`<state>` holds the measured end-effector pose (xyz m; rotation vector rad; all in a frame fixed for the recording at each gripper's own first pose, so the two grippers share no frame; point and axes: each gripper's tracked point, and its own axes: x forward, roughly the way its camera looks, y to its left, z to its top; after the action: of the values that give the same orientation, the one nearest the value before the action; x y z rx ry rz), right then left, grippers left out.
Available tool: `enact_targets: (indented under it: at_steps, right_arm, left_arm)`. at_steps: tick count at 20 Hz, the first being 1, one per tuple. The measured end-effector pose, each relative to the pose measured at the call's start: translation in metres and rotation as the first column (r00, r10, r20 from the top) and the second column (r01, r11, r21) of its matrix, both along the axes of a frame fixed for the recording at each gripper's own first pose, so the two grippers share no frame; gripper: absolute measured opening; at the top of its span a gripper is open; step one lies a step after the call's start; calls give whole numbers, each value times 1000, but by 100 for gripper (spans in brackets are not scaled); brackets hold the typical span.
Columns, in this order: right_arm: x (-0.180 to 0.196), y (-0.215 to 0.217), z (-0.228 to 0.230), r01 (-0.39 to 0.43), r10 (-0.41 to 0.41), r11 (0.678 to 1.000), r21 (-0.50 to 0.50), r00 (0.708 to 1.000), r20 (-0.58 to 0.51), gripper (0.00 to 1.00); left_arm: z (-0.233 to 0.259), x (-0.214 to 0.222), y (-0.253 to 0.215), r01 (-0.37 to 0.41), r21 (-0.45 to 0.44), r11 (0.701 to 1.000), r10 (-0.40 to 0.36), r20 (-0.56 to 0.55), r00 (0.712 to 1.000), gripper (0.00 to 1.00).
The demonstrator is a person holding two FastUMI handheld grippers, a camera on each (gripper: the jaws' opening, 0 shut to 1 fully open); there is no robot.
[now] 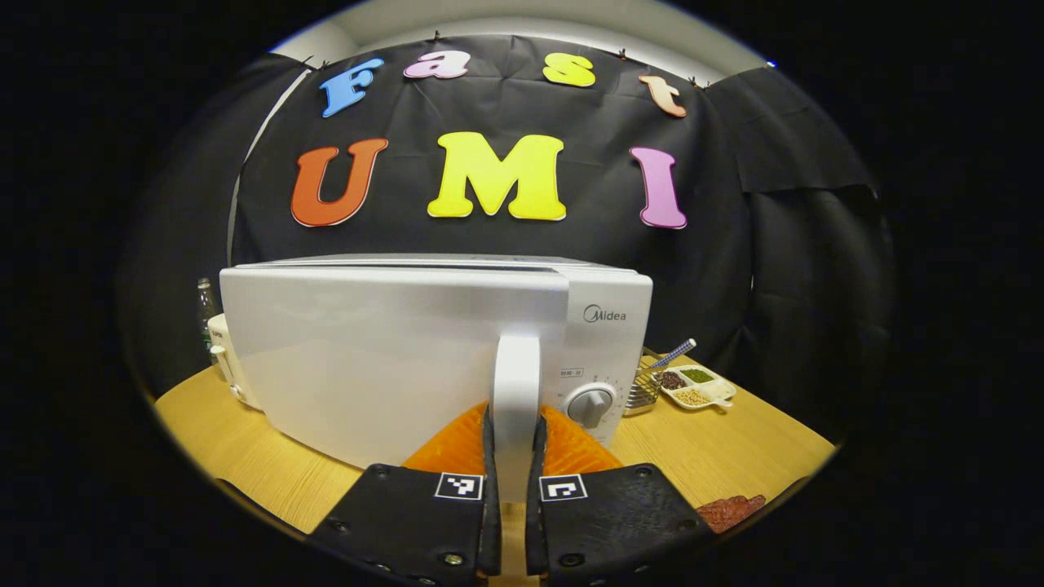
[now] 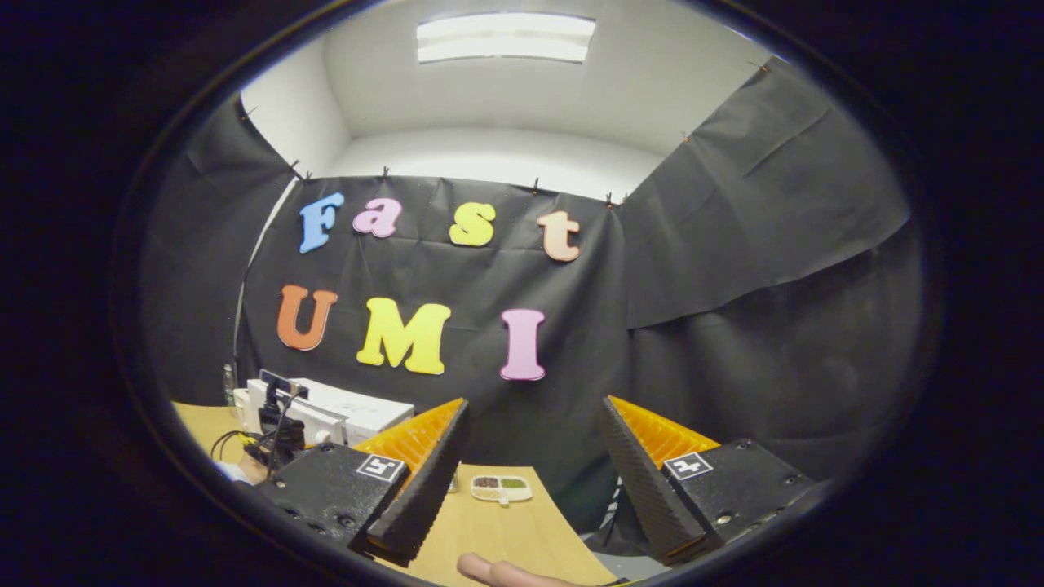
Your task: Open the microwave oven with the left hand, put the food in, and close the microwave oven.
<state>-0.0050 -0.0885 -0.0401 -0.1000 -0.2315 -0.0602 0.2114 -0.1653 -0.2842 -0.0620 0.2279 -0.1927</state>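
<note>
A white microwave [image 1: 391,359] stands on the wooden table [image 1: 734,448], close in front of me in the left gripper view. My left gripper [image 1: 515,428] is shut on its vertical white door handle [image 1: 515,367], one finger on each side. Whether the door is ajar I cannot tell. A reddish piece of food [image 1: 730,509] lies on the table at the lower right. In the right gripper view my right gripper [image 2: 532,408] hangs open over the table [image 2: 489,530], holding nothing. The microwave [image 2: 342,412] shows far to its left, with the left gripper [image 2: 273,424] at it.
A white divided dish of beans [image 1: 697,386] [image 2: 501,487] and a wire basket [image 1: 644,390] with a utensil sit right of the microwave. A bottle [image 1: 205,314] and a white appliance [image 1: 224,359] stand behind its left side. A pinkish elongated thing [image 2: 506,573] lies at the near table edge.
</note>
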Motion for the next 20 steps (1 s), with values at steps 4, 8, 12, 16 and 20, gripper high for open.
enact_targets:
  at_steps: [4,8,12,16,20]
  right_arm:
    - [-5,10,-5,-10,10,1000,0,1000,-12,100]
    - [-15,16,-3,-19,19,1000,1,1000,-15,100]
    - [-27,18,-4,-4,4,1000,21,1000,-7,100]
    - [-38,17,-16,-3,4,999,36,1000,-26,100]
    - [-42,24,-21,-24,26,998,60,999,-31,100]
  left_arm:
    - [1,-32,16,35,-1,999,-35,17,999,11]
    - [3,-62,31,69,-20,997,-68,31,997,13]
    - [5,-96,59,68,-35,997,-67,39,997,13]
    - [7,-133,104,41,-11,999,-40,53,998,18]
    - [-10,-177,170,-29,-39,999,29,1,1000,28]
